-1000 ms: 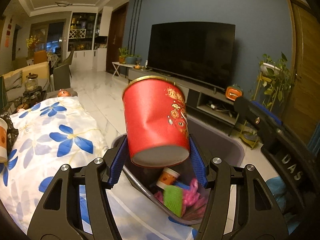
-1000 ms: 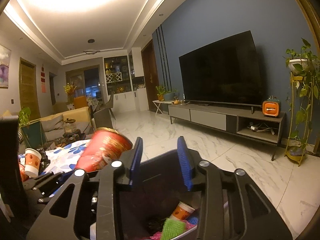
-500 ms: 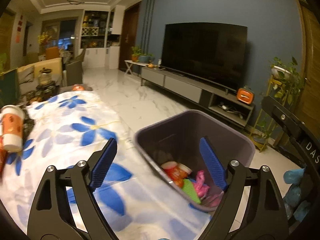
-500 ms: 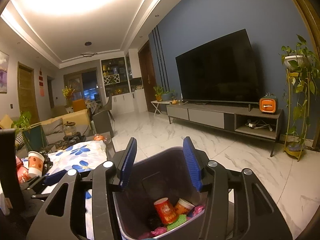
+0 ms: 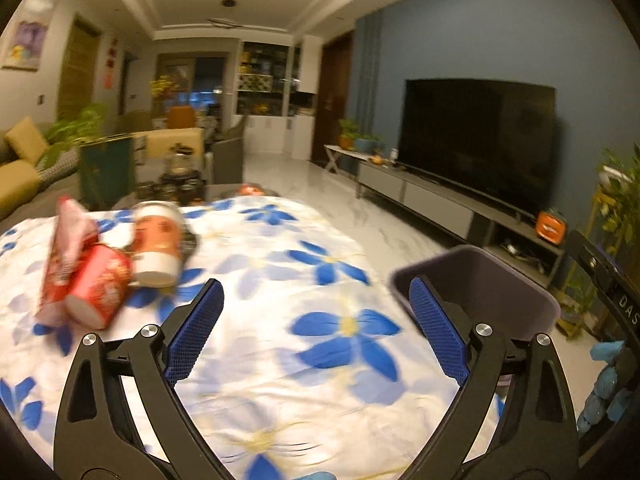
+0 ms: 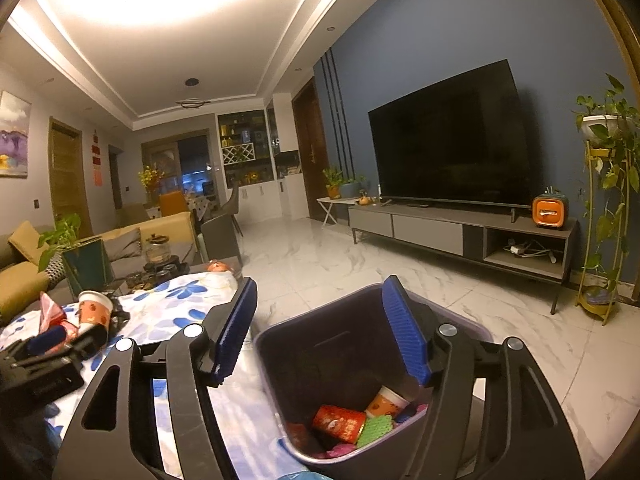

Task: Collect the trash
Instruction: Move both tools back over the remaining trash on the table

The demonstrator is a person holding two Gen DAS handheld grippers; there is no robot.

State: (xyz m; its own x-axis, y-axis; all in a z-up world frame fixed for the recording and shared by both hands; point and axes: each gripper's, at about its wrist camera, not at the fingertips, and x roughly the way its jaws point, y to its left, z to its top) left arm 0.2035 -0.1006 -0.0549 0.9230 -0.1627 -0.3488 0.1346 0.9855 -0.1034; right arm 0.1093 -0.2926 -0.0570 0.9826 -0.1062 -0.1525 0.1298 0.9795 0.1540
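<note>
Left wrist view: left gripper (image 5: pixel 316 330) jaws spread, empty, above bare flowered bench (image 5: pixel 280 288); red cup (image 5: pixel 100 284) and orange cup (image 5: pixel 158 246) at ten o'clock. Bin (image 6: pixel 340 364) hugs the bench edge; right gripper (image 6: pixel 320 330) jaws parted, empty, over it.

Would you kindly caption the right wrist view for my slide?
Open right gripper above bin holding red cup.

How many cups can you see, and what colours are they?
Red cups: 2 (table red cup, binned red cup)
Orange-and-white cups: 2 (table orange cup, binned orange cup)
Total: 4 cups
</note>
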